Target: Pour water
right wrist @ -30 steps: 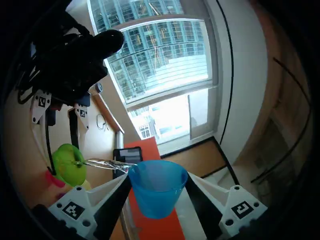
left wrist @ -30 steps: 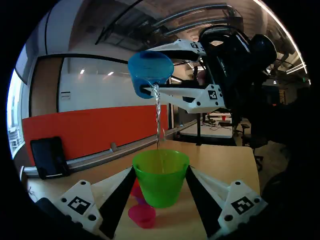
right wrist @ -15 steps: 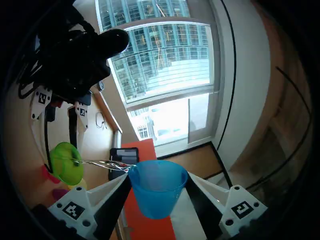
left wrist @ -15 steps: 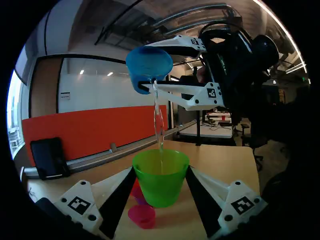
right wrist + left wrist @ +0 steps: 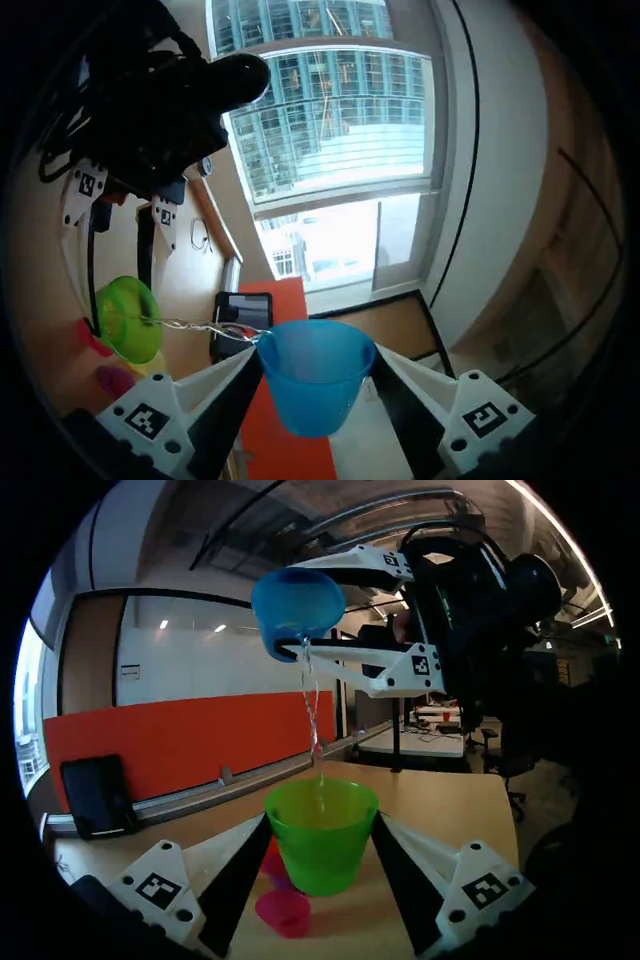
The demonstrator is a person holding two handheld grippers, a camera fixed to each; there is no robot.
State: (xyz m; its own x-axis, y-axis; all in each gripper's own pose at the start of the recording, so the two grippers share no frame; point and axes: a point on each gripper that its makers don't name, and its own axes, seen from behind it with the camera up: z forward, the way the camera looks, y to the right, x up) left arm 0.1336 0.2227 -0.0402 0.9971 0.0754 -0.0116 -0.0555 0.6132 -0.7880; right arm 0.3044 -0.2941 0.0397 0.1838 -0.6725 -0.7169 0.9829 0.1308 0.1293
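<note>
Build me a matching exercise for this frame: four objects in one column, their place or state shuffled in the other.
Column one:
1. blue cup
2. green cup
3. pink cup
4. dark tablet

Column two:
A. standing on the table
B. upright, catching the stream
C. beside the orange wall
D. tilted, water running out

Pairs: 1-D, 2-B, 3-A, 4-C

One green cup [image 5: 322, 836], one blue cup [image 5: 298, 612], two pink cups [image 5: 284, 912] and one dark tablet [image 5: 98, 794]
</note>
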